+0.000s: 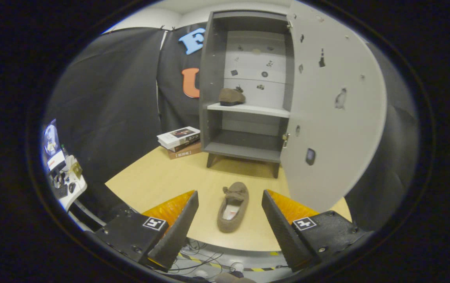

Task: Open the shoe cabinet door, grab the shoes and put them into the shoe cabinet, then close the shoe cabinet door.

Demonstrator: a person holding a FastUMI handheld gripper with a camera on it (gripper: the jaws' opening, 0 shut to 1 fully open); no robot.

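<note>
The gripper was nearest, its two fingers spread wide apart and holding nothing. Between them, on the table, lay a brown shoe, touching neither finger, its toe pointing away toward the cabinet. The cabinet stood at the far side of the table on short legs, its door swung wide open to the right, reaching nearly as near as the right finger. Inside, on the middle shelf, a second shoe sat toward the left end. The bottom shelf beneath it held nothing. Left of the cabinet, just beside it, a stack of books rested on the table. Below the table's near edge, cables lay on the floor.
</note>
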